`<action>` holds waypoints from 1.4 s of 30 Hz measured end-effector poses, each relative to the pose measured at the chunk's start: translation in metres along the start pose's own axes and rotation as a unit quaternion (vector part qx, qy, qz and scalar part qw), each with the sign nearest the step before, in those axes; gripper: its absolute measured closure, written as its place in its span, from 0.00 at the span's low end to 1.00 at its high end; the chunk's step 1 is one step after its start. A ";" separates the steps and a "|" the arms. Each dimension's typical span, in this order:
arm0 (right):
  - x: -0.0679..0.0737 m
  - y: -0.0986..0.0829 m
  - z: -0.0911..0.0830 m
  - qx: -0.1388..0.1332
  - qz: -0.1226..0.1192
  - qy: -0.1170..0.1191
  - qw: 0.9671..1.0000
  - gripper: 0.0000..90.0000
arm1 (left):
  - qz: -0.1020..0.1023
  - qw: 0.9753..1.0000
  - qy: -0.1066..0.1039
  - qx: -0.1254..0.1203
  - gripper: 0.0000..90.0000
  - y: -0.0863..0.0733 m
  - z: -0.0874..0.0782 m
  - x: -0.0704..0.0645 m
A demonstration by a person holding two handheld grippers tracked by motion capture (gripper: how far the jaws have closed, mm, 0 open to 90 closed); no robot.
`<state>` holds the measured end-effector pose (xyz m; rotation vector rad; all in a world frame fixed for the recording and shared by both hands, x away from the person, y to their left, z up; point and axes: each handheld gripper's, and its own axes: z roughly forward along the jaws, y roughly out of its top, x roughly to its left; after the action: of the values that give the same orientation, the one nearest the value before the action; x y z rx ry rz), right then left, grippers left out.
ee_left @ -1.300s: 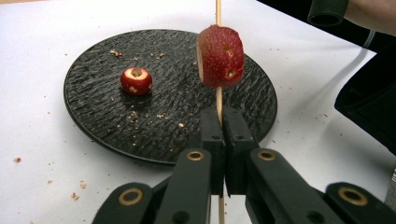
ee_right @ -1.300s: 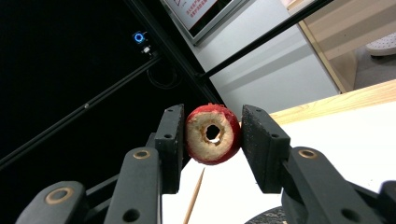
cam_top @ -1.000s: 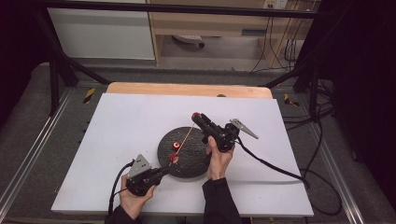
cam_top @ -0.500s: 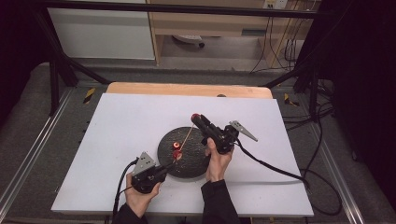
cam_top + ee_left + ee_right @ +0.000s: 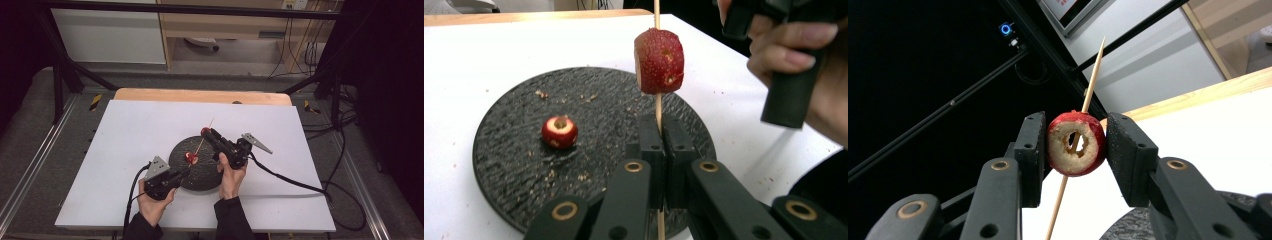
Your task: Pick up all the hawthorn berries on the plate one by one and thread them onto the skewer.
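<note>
Left claw (image 5: 659, 165) is clamped shut on the lower end of the skewer (image 5: 657, 107), whose long axis runs upward toward 12 o'clock in the left gripper view. Right claw (image 5: 1075, 145) grips the fruit slice (image 5: 1076, 143) threaded on it. A second slice (image 5: 559, 132) lies on the black slate plate (image 5: 514, 200), at 9 o'clock of the skewer. White tabletop (image 5: 130, 125), dark room beyond.

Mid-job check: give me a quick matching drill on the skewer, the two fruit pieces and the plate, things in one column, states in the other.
Things:
1. skewer
2. skewered fruit
3. loose fruit
4. plate

States:
A. lying on the plate
B. between the right gripper's jaws
C. black, resting on the white table
D. pinched by the left gripper

Pairs: 1-D, 2-B, 3-A, 4-C
</note>
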<state>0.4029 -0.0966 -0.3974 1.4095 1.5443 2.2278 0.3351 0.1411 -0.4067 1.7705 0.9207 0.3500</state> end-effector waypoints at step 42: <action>-0.010 0.010 -0.025 0.142 -0.097 -0.040 0.984 0.20 | 0.024 0.999 -0.004 0.036 0.98 -0.001 -0.007 0.028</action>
<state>0.3943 -0.1241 -0.3979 1.3266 1.9377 1.8769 0.3484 0.1663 -0.4095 1.8605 0.8957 0.3443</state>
